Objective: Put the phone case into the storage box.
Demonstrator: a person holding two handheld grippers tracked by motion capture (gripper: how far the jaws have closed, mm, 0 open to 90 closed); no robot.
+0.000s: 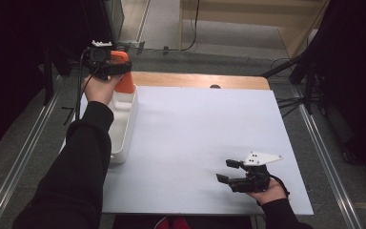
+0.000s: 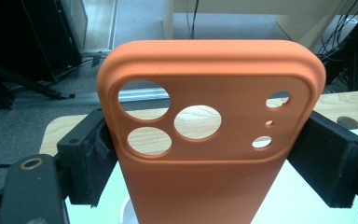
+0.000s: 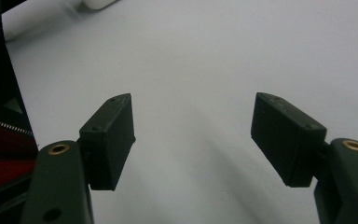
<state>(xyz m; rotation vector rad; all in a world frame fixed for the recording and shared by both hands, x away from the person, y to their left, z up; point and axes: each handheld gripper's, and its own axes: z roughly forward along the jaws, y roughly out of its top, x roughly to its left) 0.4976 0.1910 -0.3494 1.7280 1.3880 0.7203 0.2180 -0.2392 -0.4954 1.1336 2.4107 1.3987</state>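
Left gripper [image 1: 106, 64] clamped an orange phone case [image 2: 209, 140]; right gripper [image 1: 228, 171] stood released.
The case's lower end was cut off in the left gripper view, above the white tray [image 1: 124, 119] at the table [image 1: 195, 143] edge.

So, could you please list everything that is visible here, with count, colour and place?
phone case: 1, orange, held upright between the jaws of the left tool, above the far end of the tray
tray: 1, white, long, on the left edge of the table
table cover: 1, white, over most of the table
table: 1, light wood, bare strip at the far edge
stands and cables: several, black, on the floor at the right
left tool: 1, black, far left, shut on the phone case
right tool: 1, black, near right over the cover, jaws open
sleeves: 2, black, coming in from the bottom
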